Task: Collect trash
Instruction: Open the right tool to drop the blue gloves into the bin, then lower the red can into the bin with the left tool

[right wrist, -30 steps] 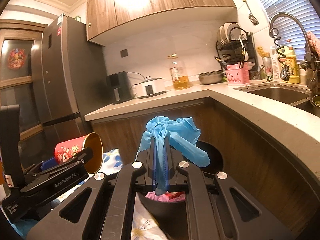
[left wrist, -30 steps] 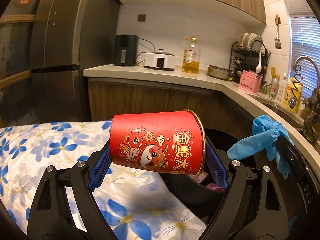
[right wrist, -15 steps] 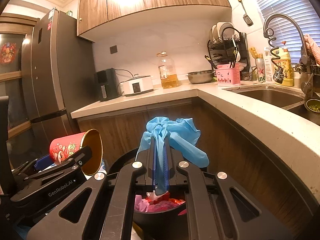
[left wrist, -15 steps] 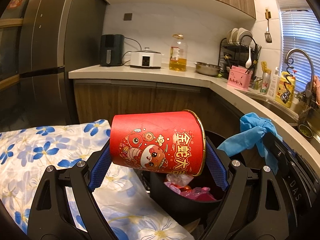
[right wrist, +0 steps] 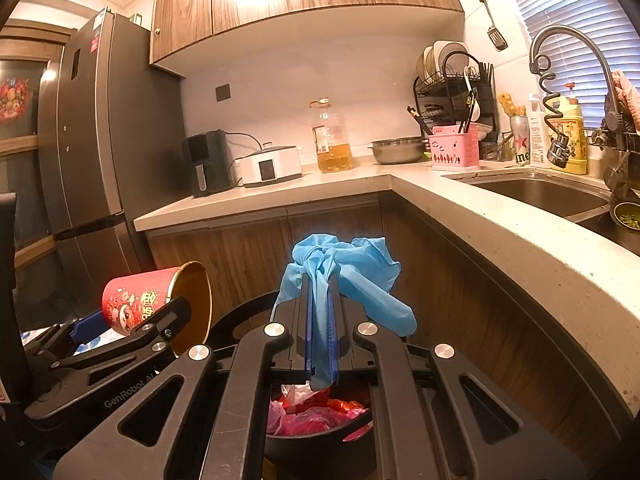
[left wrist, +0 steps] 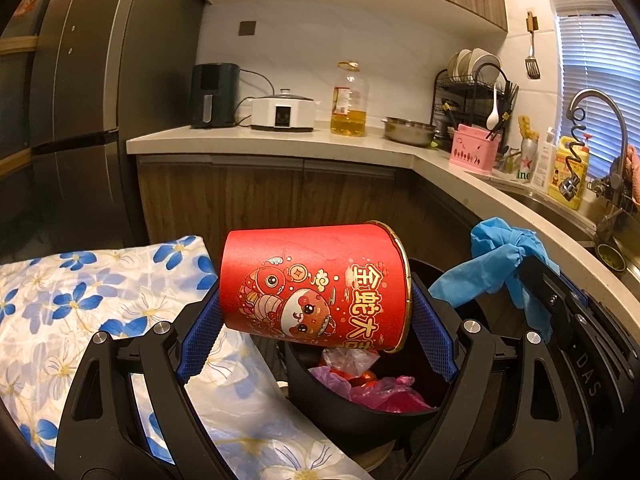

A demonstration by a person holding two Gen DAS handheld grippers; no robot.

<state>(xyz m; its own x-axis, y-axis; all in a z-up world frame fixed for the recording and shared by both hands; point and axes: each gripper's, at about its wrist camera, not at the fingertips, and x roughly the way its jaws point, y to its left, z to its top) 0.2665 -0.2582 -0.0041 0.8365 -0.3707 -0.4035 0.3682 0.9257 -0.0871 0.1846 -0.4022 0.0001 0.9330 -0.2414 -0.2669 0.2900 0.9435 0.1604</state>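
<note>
My left gripper (left wrist: 316, 320) is shut on a red paper cup (left wrist: 316, 284) printed with a cartoon fish; the cup lies sideways between the blue pads, its gold-rimmed mouth to the right. It hangs over the near rim of a black trash bin (left wrist: 320, 384) that holds pink and red plastic waste. My right gripper (right wrist: 322, 316) is shut on a crumpled blue glove (right wrist: 348, 268), which hangs over the bin (right wrist: 320, 444) as well. In the right wrist view the red cup (right wrist: 136, 300) and the left gripper (right wrist: 132, 330) show at the left. In the left wrist view the blue glove (left wrist: 500, 264) shows at the right.
A cloth with blue flowers (left wrist: 80, 300) lies left of the bin. A counter (left wrist: 280, 144) wraps around behind and to the right, with an air fryer (left wrist: 214, 94), a cooker, an oil bottle (left wrist: 348, 100), a dish rack and a sink (right wrist: 540, 192). A dark fridge (right wrist: 100, 140) stands at the left.
Both grippers have moved forward over the bin, so its pink and red contents now show below them. The cup and the glove stay gripped as before.
</note>
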